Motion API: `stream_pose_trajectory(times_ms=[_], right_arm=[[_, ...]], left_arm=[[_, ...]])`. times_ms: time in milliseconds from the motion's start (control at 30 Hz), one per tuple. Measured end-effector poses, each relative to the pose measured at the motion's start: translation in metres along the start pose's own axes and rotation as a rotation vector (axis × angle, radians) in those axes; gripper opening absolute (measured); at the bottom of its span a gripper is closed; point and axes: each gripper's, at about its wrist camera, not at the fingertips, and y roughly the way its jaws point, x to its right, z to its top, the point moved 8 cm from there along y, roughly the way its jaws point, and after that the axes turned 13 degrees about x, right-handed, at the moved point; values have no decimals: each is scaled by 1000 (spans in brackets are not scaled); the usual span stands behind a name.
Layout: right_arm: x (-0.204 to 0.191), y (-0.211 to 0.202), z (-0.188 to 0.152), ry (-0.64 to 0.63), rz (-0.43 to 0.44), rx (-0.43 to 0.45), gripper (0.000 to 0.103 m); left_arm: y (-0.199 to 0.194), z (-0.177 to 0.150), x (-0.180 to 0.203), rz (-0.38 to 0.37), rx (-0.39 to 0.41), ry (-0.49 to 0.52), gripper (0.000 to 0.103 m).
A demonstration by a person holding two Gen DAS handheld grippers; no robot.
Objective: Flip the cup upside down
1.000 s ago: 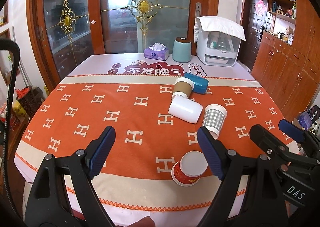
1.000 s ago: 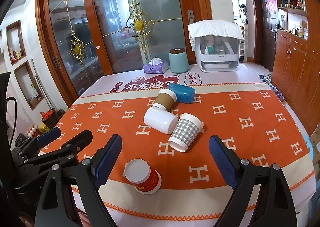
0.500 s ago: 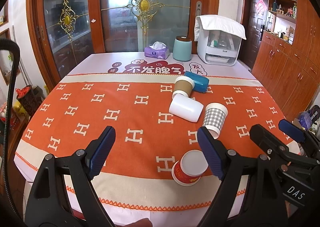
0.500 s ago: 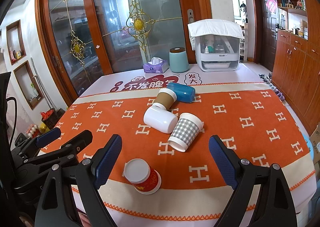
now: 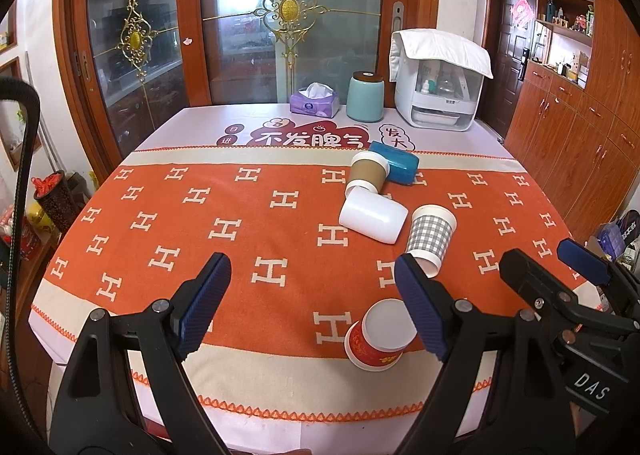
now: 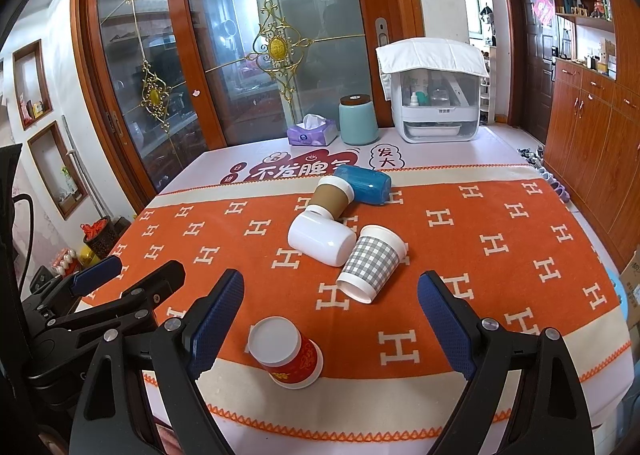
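**Five cups on the bench, nothing moved in the last second**

Left wrist view: left gripper (image 5: 312,301) is spread wide and empty, hovering over the near edge of the bench (image 5: 120,215). Framing matches the earlier pictures. Red cup (image 5: 376,337) already stands mouth-down just beside the right finger. White cup (image 5: 374,219), checked cup (image 5: 431,235), brown cup (image 5: 368,173) and blue cup (image 5: 394,167) lie on their sides.

Right wrist view: right gripper (image 6: 330,313) is equally wide, holding nothing, no drift. Checked cup (image 6: 372,263) sits nearest between its fingers, probably the next target, though that's a guess. No approach started; flip not begun.
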Motion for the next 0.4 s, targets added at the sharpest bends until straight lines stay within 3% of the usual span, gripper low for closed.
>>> stream_pose_trajectory(times_ms=[400], right_arm=[[0, 1, -2, -1, -1, -1, 90]], left_arm=[[-1, -6, -4, 1, -4, -1, 82]])
